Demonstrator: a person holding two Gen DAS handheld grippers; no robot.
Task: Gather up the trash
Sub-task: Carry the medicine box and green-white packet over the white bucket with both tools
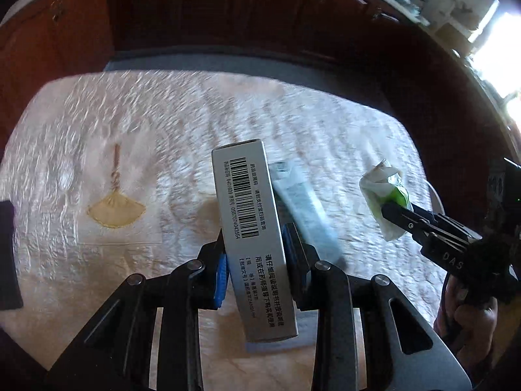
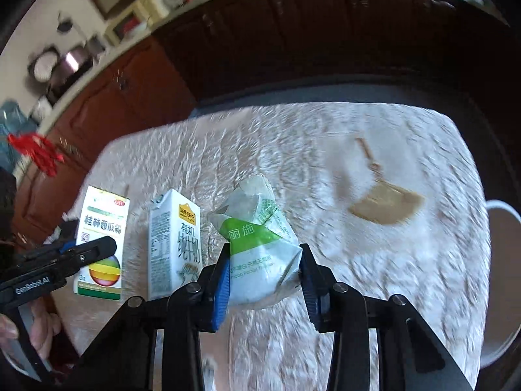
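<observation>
My left gripper is shut on a long white medicine box with a barcode, held above the table; from the right wrist view the box shows its green and white front. My right gripper is shut on a crumpled green and white tissue packet, also seen at the right of the left wrist view. A white milk carton lies on the table between the two grippers; it shows blurred behind the box in the left wrist view.
The table wears a white quilted cloth with a tan fan motif. A white round rim sits at the table's right edge. Dark wood cabinets stand behind. A dark object lies at the left edge.
</observation>
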